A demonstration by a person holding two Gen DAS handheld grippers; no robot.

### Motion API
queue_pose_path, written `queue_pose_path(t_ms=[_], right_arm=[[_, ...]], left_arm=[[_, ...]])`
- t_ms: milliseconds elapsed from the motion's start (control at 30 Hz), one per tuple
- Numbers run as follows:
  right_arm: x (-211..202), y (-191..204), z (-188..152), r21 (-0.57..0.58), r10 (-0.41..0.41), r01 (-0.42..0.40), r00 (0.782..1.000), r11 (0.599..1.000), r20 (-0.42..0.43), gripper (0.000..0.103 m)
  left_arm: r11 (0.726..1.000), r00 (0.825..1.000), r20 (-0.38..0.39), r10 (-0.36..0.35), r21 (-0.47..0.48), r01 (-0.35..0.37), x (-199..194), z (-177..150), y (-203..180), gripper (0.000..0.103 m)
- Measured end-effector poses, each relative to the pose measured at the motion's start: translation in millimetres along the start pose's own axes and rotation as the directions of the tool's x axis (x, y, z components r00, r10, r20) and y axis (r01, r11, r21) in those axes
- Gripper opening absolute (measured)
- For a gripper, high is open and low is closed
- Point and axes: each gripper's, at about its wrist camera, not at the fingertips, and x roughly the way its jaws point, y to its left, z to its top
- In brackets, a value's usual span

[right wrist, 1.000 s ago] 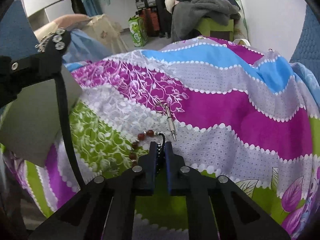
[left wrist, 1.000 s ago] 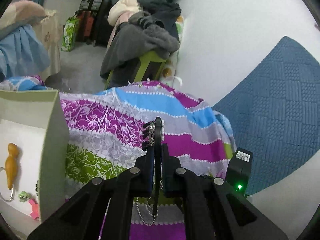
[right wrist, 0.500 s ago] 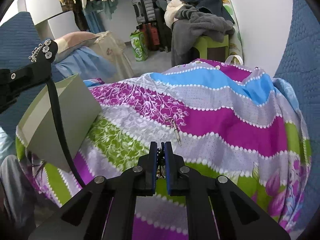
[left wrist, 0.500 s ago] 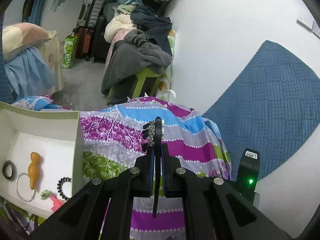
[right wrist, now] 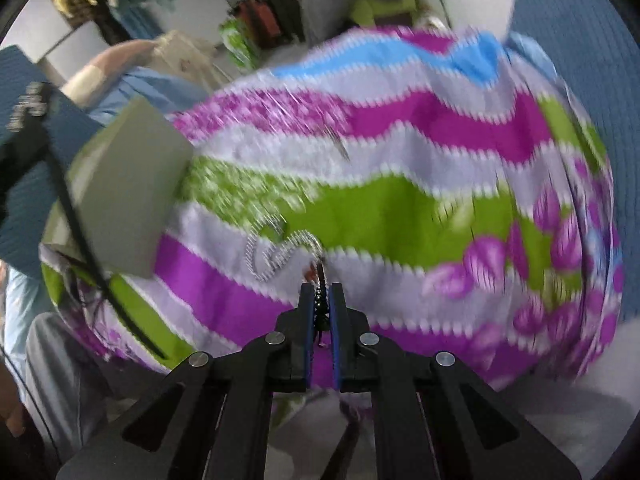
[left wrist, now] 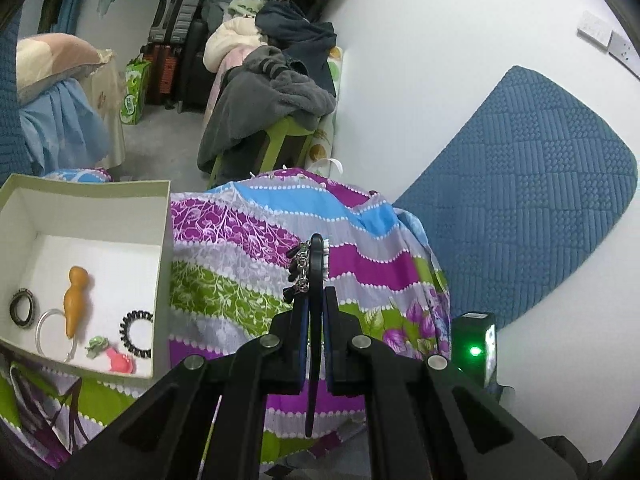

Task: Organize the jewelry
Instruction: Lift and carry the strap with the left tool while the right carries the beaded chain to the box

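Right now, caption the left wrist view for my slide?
Left gripper shut on a black headband, beside a white box of trinkets.

A small rounded worktop (left wrist: 352, 264) stands under a cloth (left wrist: 248, 240) in wavy bands of purple, grey, blue and green, which drapes over its edges. An open white box (left wrist: 164, 264) sits on the cloth at the left edge. Near the middle lies a small metal clasp (right wrist: 342, 148), too blurred to name more closely. Toward the near side a silvery bead chain (right wrist: 268, 252) lies looped on the cloth.
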Motion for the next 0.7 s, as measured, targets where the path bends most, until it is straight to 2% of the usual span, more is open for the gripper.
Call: queue_pose_path(t_ms=[167, 300, 333, 400, 500, 567, 700], right_arm=[[2, -13, -10, 0.026, -0.064, 0.065, 0.998, 0.998, -0.021, 0.008], [-21, -5, -14, -0.006, -0.064, 0.065, 0.994, 0.998, 0.088, 0.024], [-29, 1, -15, -0.031, -0.065, 0.069, 0.989, 0.997, 0.130, 0.024], [-33, 12, -17, -0.083, -0.031, 0.044, 0.987, 0.996, 0.155, 0.024], [-18, 26, -17, -0.131, 0.038, -0.025, 0.994, 0.991, 0.101, 0.018], [-4, 29, -17, -0.140, 0.026, -0.019, 0.998, 0.990, 0.051, 0.013], [11, 29, -17, -0.136, 0.008, -0.005, 1.000, 0.991, 0.018, 0.011]], left_arm=[[1.000, 1.000, -0.006, -0.010, -0.006, 0.010, -6, -6, 4, 0.004], [1.000, 1.000, -0.005, -0.010, -0.010, 0.009, -7, -7, 6, 0.004], [1.000, 1.000, -0.007, -0.010, -0.011, 0.010, -6, -7, 7, 0.004], [1.000, 1.000, -0.011, -0.010, -0.008, 0.010, -6, -9, 7, 0.004], [1.000, 1.000, -0.020, -0.004, -0.004, 0.004, -3, -11, 9, 0.004], [1.000, 1.000, -0.026, -0.001, -0.007, 0.001, -1, -12, 9, 0.004], [1.000, 0.999, -0.037, 0.009, -0.008, -0.010, 4, -16, 11, 0.004]])
